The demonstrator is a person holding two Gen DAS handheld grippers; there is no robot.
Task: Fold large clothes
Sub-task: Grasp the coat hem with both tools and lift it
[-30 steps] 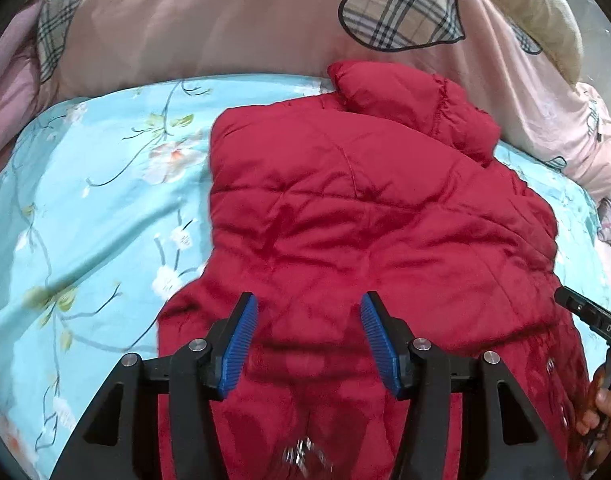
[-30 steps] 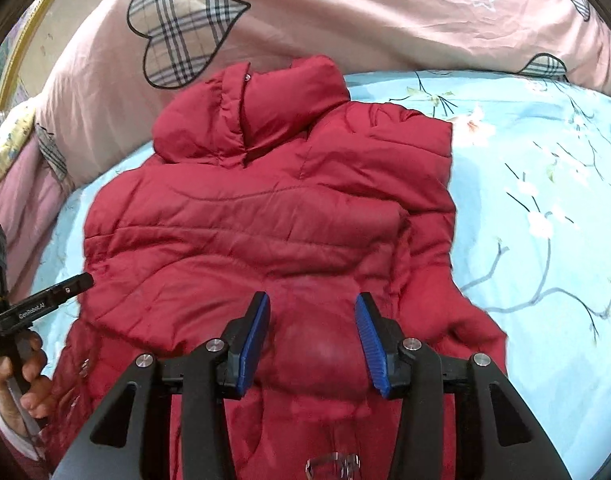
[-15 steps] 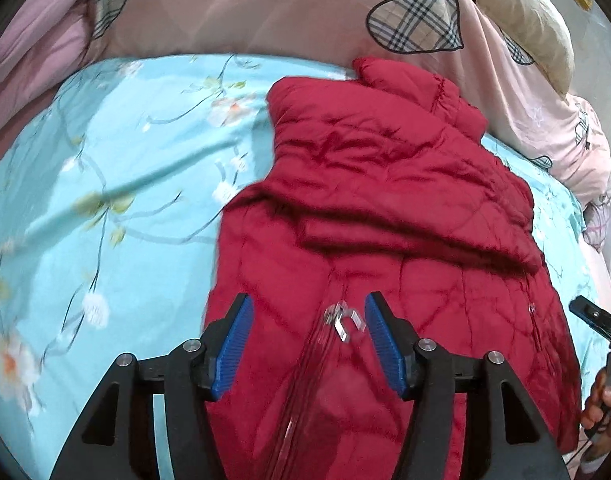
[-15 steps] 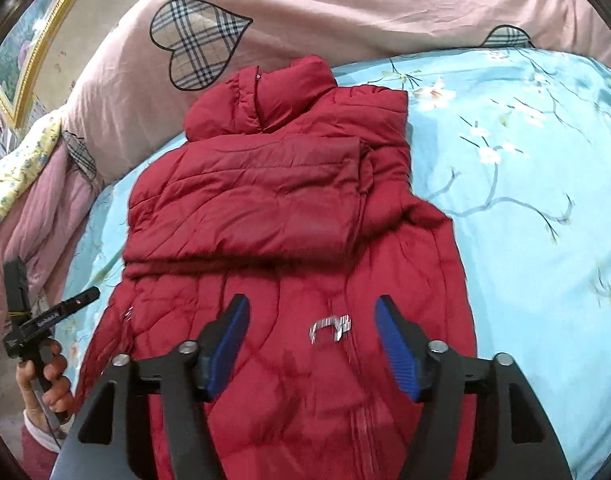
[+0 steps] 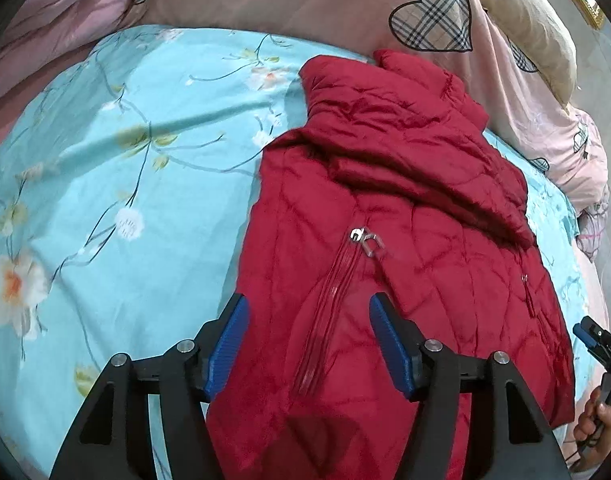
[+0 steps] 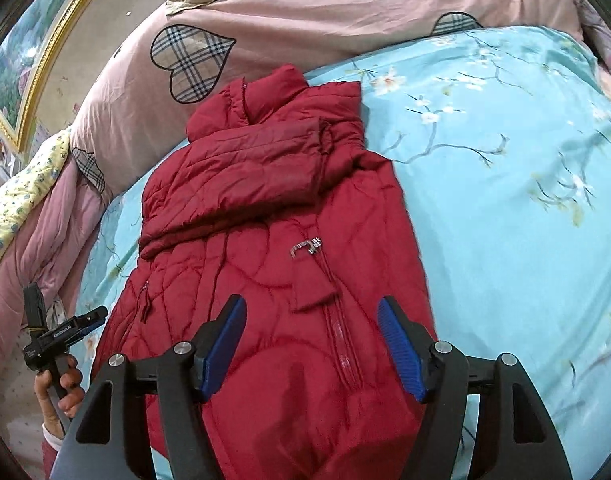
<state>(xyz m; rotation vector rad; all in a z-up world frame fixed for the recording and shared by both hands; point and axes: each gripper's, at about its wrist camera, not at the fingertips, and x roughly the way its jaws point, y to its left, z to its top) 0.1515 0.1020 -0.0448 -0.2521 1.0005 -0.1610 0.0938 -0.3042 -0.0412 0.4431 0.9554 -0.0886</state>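
Left gripper (image 5: 309,342): blue ribbed pads spread, still opening, gripping nothing; red quilted cloth visible through the gap but untouched by either pad. Right gripper (image 6: 311,346): likewise parted, empty, hanging over the same cloth.

Directly beneath and ahead of both: padded red quilted jacket (image 5: 385,220), lying flat on the bed, front up, hem nearest the grippers, collar farthest. Silver zip pull (image 5: 367,240) just beyond the left gripper's pads, resting on the closed zip line. Further out, one sleeve folded across the chest (image 6: 241,168), laid that way presumably to narrow the jacket before the lengthwise fold. Collar end touching the pink quilt with checked hearts (image 5: 305,4) at the far side.

Out to the left gripper's left, and to the right gripper's right, bare light-blue floral bed sheet (image 5: 105,200), leaving room to work. Off at the edge of each view, the other gripper's handle in a hand (image 6: 59,388).

Judged: both grippers released and drawn back toward the hem, probably to take hold of it and bring it up toward the collar. Hem fold not yet made.
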